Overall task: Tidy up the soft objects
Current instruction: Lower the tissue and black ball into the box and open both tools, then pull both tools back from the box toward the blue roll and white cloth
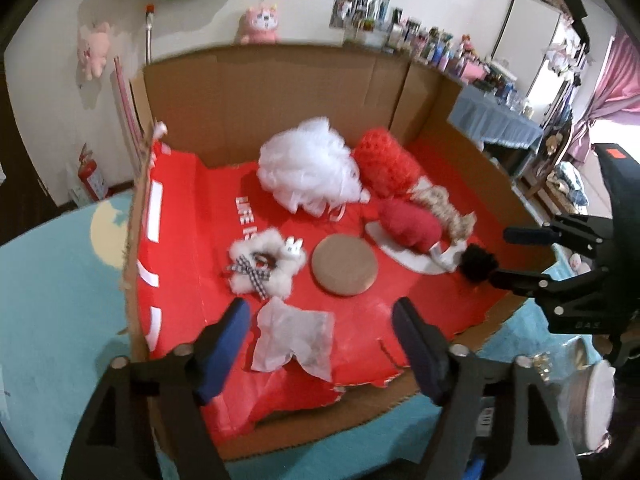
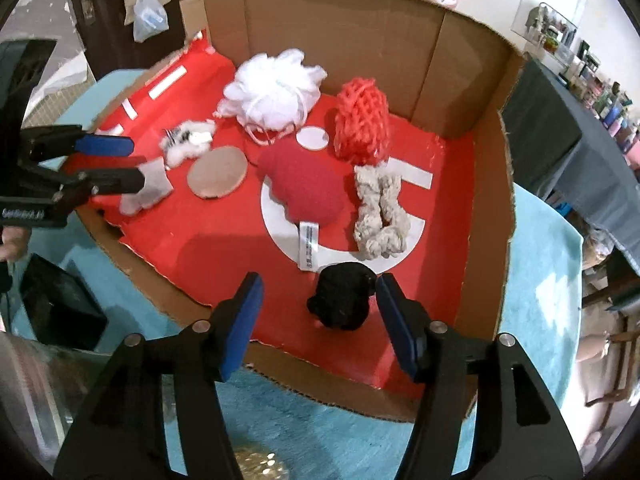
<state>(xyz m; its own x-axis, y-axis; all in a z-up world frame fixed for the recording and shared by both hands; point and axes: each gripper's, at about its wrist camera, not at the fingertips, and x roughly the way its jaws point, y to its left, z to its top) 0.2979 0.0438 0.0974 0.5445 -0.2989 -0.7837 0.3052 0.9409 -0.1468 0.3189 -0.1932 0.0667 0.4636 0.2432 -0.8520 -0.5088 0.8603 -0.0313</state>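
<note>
Both grippers are matte black plastic. The left gripper (image 1: 322,332) and right gripper (image 2: 318,320) carry fingers (image 2: 244,324) faced with blue pads, silver screw heads at the pivots. An orange-red sticker, possibly tape, marks the right gripper's body.

A fluffy black pom-pom (image 2: 343,299) is lying near the red-lined cardboard box's (image 2: 486,184) front edge, a red plush cushion (image 2: 306,186) and twisted cream rope (image 2: 380,216) are resting behind it, and a white mesh pouf (image 2: 272,88) is sitting farther back.

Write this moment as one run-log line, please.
left gripper: open, over white cloth scrap | right gripper: open, around black pom-pom | nothing lifted yet
</note>
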